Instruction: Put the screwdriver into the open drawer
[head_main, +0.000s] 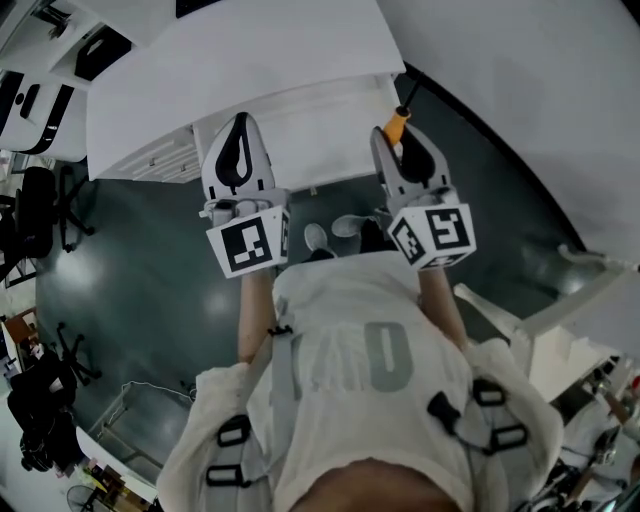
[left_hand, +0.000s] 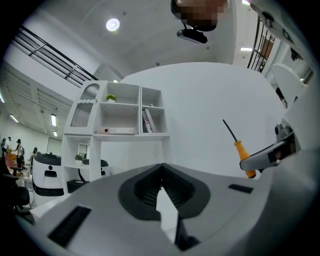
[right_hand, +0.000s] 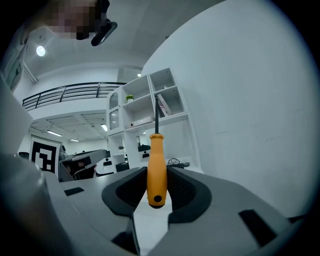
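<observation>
In the head view, the right gripper (head_main: 397, 140) held the screwdriver (head_main: 400, 120) by its orange handle, in the air before a white cabinet (head_main: 300, 130). I judged that the drawer belonged there, but I could not tell it surely. The pick-up seemed done; the carrying and placing into the drawer remained. The left gripper (head_main: 239, 125) hung beside it, empty.

In the left gripper view, the jaws of the left gripper (left_hand: 161, 186) were together on nothing. The screwdriver (left_hand: 240, 150) stood at the right, tip leaning up-left.

In the right gripper view, the right gripper (right_hand: 156, 194) was clamped on the screwdriver (right_hand: 156, 165). Its long axis was nearly upright, with the tip pointing up.
</observation>
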